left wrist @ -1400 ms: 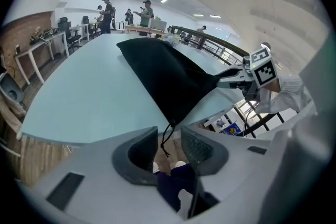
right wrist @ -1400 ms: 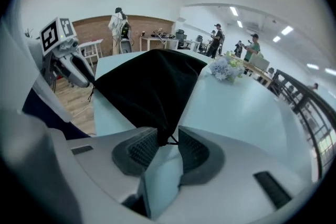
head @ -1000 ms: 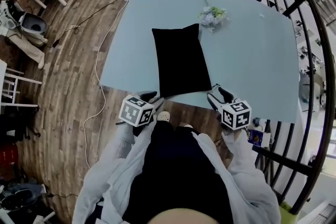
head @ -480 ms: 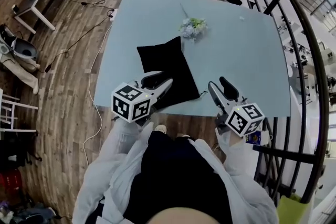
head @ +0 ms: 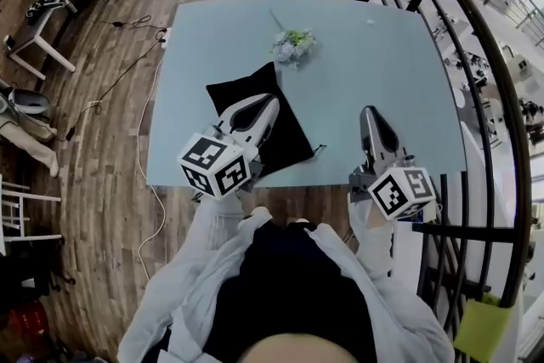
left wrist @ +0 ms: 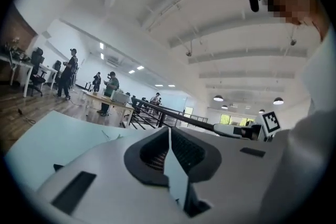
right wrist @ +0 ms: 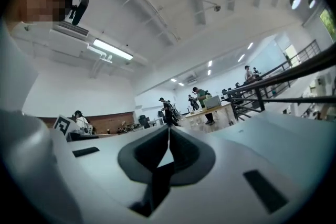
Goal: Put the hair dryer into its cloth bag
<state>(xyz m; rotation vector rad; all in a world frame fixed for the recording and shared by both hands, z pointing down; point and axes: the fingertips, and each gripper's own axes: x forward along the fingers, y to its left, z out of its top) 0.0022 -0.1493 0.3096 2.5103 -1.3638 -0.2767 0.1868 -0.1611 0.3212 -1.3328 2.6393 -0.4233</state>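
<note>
On the table [head: 382, 55] lies the black cloth bag [head: 240, 89], contents unseen.

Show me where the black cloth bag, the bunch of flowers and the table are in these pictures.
cloth bag [head: 246, 83], head view, on the bare black cloth of its far half
flowers [head: 293, 45], head view, on the middle of the blossoms
table [head: 391, 72], head view, on a bare stretch of its right side

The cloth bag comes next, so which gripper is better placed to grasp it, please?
Probably left: the left gripper hangs over the cloth bag, while the right gripper is over bare table beside it. Both have just closed, empty.
</note>
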